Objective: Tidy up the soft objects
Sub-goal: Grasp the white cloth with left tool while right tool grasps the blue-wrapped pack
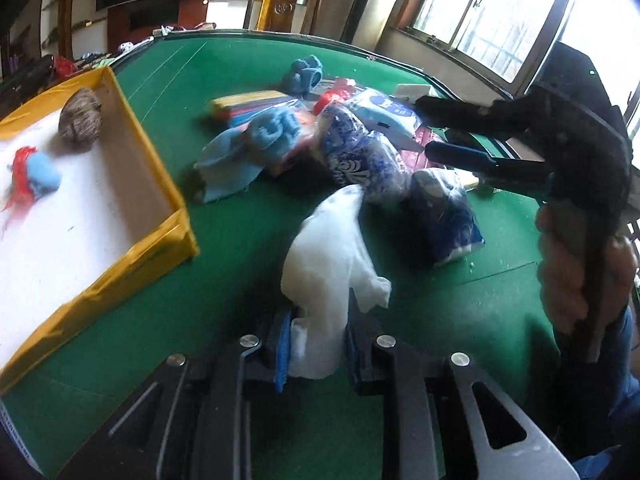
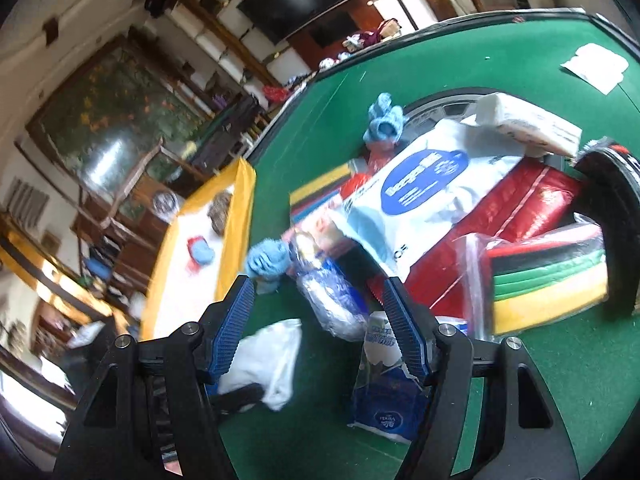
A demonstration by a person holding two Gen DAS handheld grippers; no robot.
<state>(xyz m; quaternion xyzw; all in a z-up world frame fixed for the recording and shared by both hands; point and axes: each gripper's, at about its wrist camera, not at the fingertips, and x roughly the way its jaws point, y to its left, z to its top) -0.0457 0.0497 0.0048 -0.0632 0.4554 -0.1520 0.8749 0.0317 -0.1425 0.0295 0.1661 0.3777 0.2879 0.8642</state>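
My left gripper [image 1: 316,344] is shut on a white fluffy cloth [image 1: 328,256], which drapes from its jaws over the green table [image 1: 224,264]. The same white cloth [image 2: 272,356] shows low in the right wrist view. My right gripper [image 2: 320,320] stands open above the pile, with nothing pressed between its blue pads [image 2: 236,320]. Just beyond them lies a blue patterned tissue pack [image 2: 336,304]. In the left wrist view, a hand [image 1: 580,272] holds the right gripper [image 1: 424,124] at the right. On the left stands a yellow-rimmed box [image 1: 156,168] containing a brown yarn ball [image 1: 80,120] and a blue and red soft thing [image 1: 36,176].
The pile at mid-table holds a light blue cloth [image 1: 240,152], a blue sock bundle [image 1: 304,72], a white wipes pack [image 2: 420,188], a red package [image 2: 500,216], a bag of coloured sponges [image 2: 548,280] and a dark blue tissue pack [image 2: 388,392]. Furniture stands beyond the table's far edge.
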